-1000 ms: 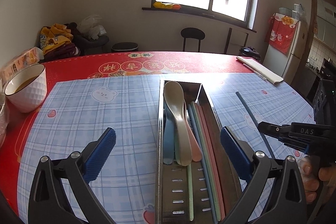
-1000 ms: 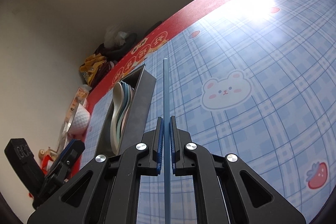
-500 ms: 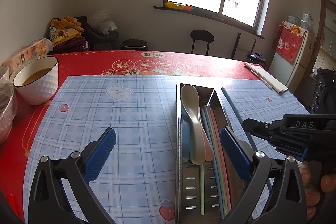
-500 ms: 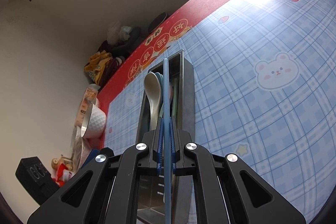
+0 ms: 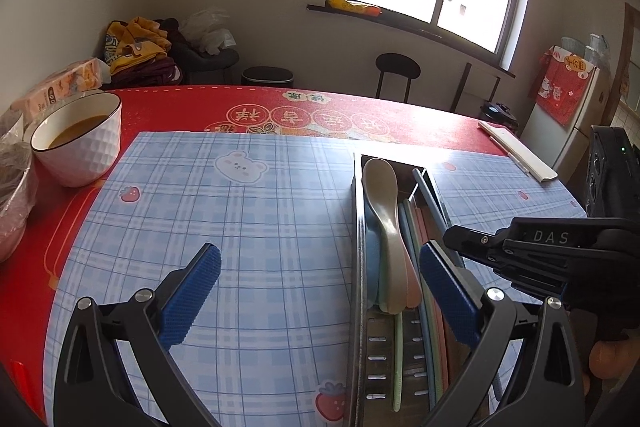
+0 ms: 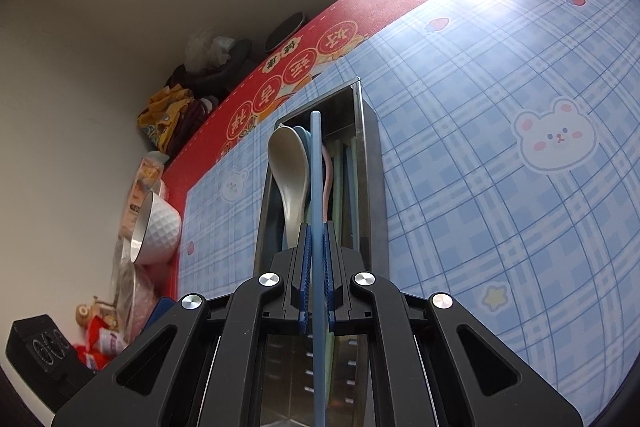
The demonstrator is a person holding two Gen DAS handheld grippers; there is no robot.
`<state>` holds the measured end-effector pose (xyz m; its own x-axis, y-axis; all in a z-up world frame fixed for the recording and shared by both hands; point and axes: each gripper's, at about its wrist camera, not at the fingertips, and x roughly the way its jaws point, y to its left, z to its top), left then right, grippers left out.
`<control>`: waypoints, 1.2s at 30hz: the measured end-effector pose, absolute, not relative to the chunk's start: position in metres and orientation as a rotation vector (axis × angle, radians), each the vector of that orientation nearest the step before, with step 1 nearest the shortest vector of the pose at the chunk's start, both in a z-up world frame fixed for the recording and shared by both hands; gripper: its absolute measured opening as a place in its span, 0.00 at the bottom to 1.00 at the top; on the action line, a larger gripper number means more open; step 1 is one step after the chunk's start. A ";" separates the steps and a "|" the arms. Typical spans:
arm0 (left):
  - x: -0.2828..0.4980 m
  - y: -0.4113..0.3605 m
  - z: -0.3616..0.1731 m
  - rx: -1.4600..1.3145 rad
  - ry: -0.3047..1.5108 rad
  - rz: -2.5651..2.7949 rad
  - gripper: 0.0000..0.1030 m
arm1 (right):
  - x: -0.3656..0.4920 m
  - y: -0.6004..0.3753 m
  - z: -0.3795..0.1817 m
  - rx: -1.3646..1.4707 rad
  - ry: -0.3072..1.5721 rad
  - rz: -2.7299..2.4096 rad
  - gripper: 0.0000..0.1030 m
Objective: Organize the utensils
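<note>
A long metal utensil tray (image 5: 356,227) lies on the blue plaid mat and holds a beige spoon (image 5: 382,195), a blue and a pink spoon, and several pastel chopsticks. My right gripper (image 6: 316,231) is shut on a blue chopstick (image 6: 316,167), which points lengthwise over the tray (image 6: 370,163) beside the beige spoon (image 6: 288,167). In the left wrist view that gripper (image 5: 450,239) comes in from the right, with the blue chopstick (image 5: 430,195) along the tray's right side. My left gripper (image 5: 320,251) is open and empty, its right finger above the tray.
A white bowl (image 5: 78,143) of brown liquid stands at the mat's left edge, next to a plastic bag (image 5: 12,195) and a tissue pack (image 5: 60,87). A folded white cloth with a pen (image 5: 520,155) lies far right, near a black speaker (image 5: 608,171).
My right gripper has carried the blue chopstick leftward from over the bare mat to over the tray. The left gripper has shifted left, so the tray now sits further right in its view.
</note>
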<state>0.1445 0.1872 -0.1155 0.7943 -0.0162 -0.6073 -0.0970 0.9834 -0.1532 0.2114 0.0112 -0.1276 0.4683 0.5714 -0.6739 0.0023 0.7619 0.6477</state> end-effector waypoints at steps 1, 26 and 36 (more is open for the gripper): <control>0.145 0.188 -0.116 -0.182 0.654 0.045 0.94 | 0.212 0.012 -0.129 0.634 1.042 0.377 0.06; 0.147 0.188 -0.118 -0.181 0.670 0.067 0.94 | 0.217 0.015 -0.132 0.571 1.048 0.350 0.07; 0.139 0.176 -0.107 -0.135 0.620 0.066 0.94 | 0.195 -0.028 -0.087 0.340 0.876 0.404 0.44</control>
<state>0.1389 0.1759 -0.1074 0.8124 0.0212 -0.5827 -0.1020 0.9891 -0.1063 0.1951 -0.0281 -0.0872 0.5737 0.4735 -0.6683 -0.2009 0.8724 0.4456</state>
